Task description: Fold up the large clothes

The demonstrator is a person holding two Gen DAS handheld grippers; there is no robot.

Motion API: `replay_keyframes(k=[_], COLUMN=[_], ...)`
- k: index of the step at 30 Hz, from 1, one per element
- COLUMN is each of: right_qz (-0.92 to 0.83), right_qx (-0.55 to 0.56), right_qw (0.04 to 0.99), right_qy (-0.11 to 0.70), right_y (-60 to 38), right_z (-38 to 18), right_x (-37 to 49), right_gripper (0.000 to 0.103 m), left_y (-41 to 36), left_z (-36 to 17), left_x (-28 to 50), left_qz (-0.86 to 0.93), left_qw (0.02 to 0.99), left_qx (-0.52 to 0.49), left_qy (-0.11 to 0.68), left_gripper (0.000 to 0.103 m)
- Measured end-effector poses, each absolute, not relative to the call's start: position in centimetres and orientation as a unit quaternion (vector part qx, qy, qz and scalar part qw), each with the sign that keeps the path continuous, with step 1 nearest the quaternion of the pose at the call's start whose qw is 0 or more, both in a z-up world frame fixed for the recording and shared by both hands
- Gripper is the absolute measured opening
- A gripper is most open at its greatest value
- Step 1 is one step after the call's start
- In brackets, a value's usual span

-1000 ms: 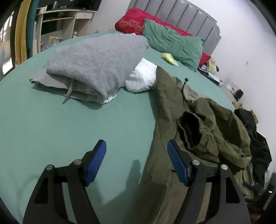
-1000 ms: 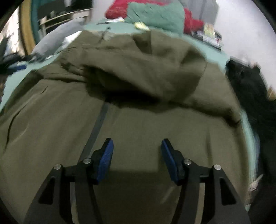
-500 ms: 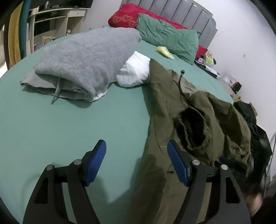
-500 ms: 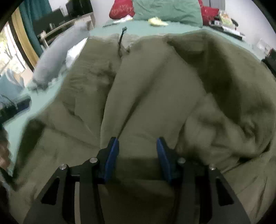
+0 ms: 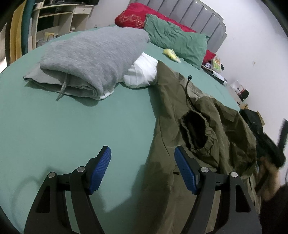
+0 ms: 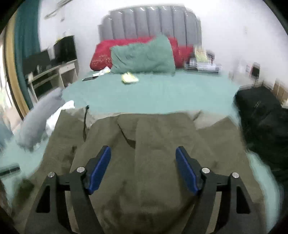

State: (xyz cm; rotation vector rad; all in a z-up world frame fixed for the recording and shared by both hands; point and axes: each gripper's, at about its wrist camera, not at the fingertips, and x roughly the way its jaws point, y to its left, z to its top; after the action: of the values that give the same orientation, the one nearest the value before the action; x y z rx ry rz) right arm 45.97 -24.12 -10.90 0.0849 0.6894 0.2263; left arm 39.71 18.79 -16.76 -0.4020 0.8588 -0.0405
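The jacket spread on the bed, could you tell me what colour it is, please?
Olive green; the jacket shows most clearly in the left wrist view.

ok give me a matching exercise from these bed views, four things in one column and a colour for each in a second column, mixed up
Things:
1. jacket spread on the bed
2. folded sweatshirt
3. pillow in front, by the headboard
4. pillow behind it

Colours:
A. red
B. grey
C. olive green
D. teal green

Pairs: 1-C, 2-B, 3-D, 4-A
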Motion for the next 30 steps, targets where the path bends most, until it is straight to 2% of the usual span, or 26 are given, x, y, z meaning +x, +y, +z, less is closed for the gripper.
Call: replay_keyframes(k=[3,4,5,9,13,18,24,30], right_qz=[0.176,0.180,0.183,0.159,0.142,0.140,0.111,0.050], right_qx=[0.126,0.113,0.088,-0.010,-0.055,-0.039,-0.033,0.015], right_qw=[0.855,0.851,0.868,0.878,0.892,0.904,0.902,0.909], right_qy=[0.471,0.481,0.453,0.452,0.426,0.403,0.416,0.413], right_y=[-24.6,-24.1,-23.6,-21.1,-20.5,-24.3,-30.3,-39.4], right_z=[-16.9,-18.6,-17.9,-16.0,-13.4,-10.3,-10.5,-10.4], right_x=[49.6,49.2,48.3,45.3,40.8,34.5,27.4,21.3], right_gripper=[0.076,0.077,0.080,0.080,0.080,0.080,0.080,0.080], left_y=[18.2,18.0,17.8,17.0,16.7,16.4,16.9,16.6], left_z=[-16.6,-16.4,-16.2,-15.7,-15.3,-14.2,-14.9,-16.3], left_x=[40.3,40.4,40.5,40.2,39.3,35.6,28.8,22.2], left_qz=[-0.025,-0.026,-0.029,-0.033,-0.033,-0.031,0.010,0.057], left_qw=[0.888,0.889,0.890,0.895,0.893,0.897,0.891,0.891], left_qx=[-0.194,-0.194,-0.192,-0.188,-0.196,-0.205,-0.249,-0.212], left_qy=[0.416,0.415,0.412,0.404,0.403,0.389,0.380,0.396], left_gripper=[0.076,0.076,0.076,0.076,0.076,0.076,0.076,0.076])
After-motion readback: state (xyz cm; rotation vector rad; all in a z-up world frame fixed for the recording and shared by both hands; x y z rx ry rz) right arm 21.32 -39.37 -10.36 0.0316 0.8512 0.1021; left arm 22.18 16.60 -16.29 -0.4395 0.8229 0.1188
